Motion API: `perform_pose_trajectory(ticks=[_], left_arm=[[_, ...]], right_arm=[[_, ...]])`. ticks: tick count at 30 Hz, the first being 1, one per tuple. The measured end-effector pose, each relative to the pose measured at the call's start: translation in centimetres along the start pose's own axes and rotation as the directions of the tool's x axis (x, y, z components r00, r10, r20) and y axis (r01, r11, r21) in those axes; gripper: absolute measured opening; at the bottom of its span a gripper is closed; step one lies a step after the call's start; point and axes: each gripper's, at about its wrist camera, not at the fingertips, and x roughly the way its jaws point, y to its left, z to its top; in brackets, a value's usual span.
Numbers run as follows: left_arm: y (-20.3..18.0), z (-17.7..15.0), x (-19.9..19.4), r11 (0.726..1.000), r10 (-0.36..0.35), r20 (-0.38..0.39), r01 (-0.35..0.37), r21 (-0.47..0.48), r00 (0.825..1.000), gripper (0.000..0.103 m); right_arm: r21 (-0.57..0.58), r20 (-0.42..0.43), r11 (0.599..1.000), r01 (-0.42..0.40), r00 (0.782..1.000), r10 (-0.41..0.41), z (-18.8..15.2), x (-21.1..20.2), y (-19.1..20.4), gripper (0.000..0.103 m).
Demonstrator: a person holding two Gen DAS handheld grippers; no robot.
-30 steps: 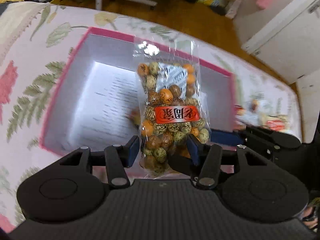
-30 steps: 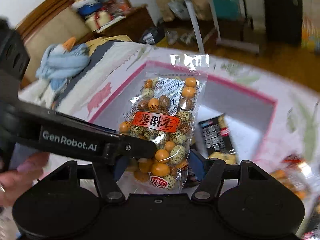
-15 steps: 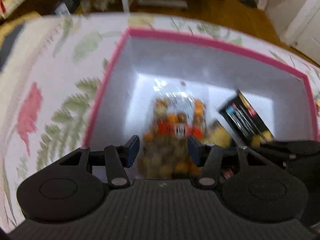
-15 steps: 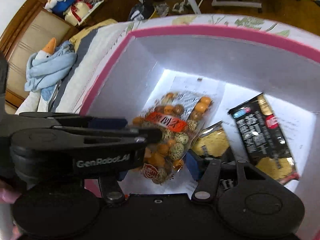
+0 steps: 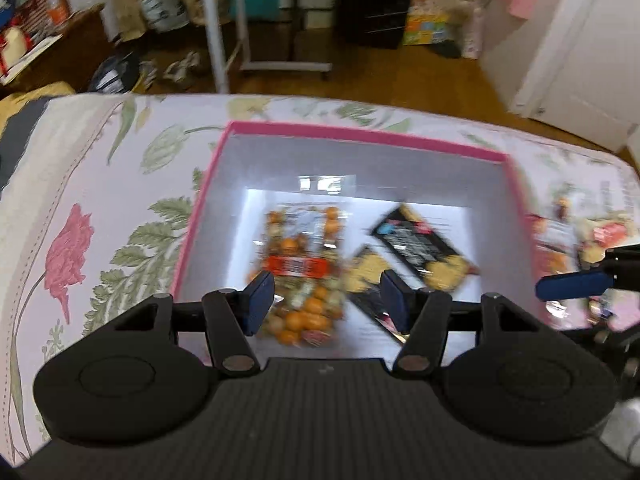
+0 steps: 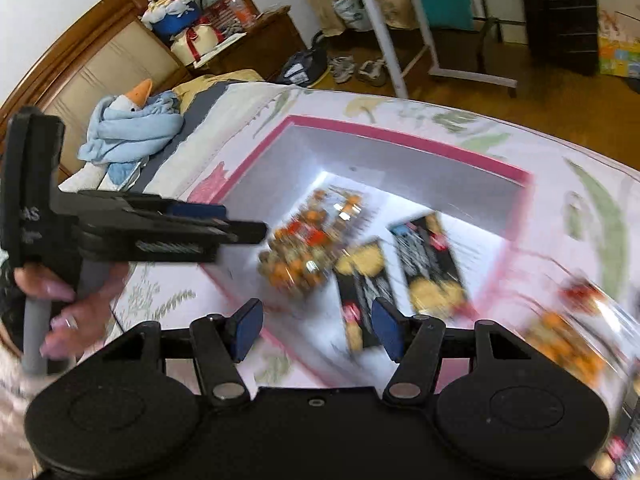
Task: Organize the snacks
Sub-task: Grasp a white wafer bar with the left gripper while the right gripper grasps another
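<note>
Snack bag of mixed orange and speckled coated nuts (image 5: pixel 301 276) lies flat on the floor of the pink-rimmed box (image 5: pixel 360 133), toward its left wall, printed face up with its clear top seal toward the far wall. I judge it sits there to leave the right half to the two dark cracker packets (image 5: pixel 420 246), which lie side by side just beside it, the nearer one touching or slightly overlapping its edge; blur stops me telling which.

My left gripper (image 5: pixel 326 294) hangs above the box's near edge with its jaws parted and nothing between the pads, so the bag is released. Those jaws have just been opening. My right gripper (image 6: pixel 316 326) is likewise unclenched and empty over the near rim, its jaws shifting a little in the last moment, with no item in them. The hand (image 6: pixel 76 308) on the left tool's grip shows at the edge of the right view.

More bags of the same nuts (image 6: pixel 568 344) wait on the floral bedspread (image 5: pixel 80 184) outside the box's right wall, and I take them as the next candidates. The box sits mid-bed, well in from the edges, which keeps both tools within reach.
</note>
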Motion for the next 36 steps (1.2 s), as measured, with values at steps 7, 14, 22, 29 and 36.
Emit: perform_pose_trajectory(ticks=[7,14,22,29,36], left_arm=[[-5.9,-1.3,-4.2,0.981,-0.170,-0.059,0.174,0.080,0.984,0.057],[-14.8,-3.4,-4.7,0.927,-0.271,-0.111,0.291,0.239,0.956,0.056],[-23.7,-7.7,1.2,0.834,-0.399,-0.264,0.467,0.293,0.878,0.056],[-30.7,-11.9,3.3,0.713,-0.398,-0.342,0.522,0.468,0.851,0.054],[-36.8,-15.0,4.9,0.547,-0.359,-0.410,0.545,0.635,0.839,0.054]], right_arm=[[-0.040,0.029,0.986,0.161,0.987,-0.160,-7.1,-9.3,-4.0,0.066],[0.093,0.015,0.958,0.271,0.962,-0.273,-14.7,-15.3,-10.2,0.066],[0.236,-0.042,0.916,0.326,0.945,-0.326,-22.5,-15.4,-16.0,0.066],[-0.029,-0.057,0.905,0.424,0.903,-0.425,-24.3,-13.7,-17.9,0.065],[-0.338,-0.154,0.869,0.362,0.889,-0.430,-24.8,-10.8,-18.5,0.065]])
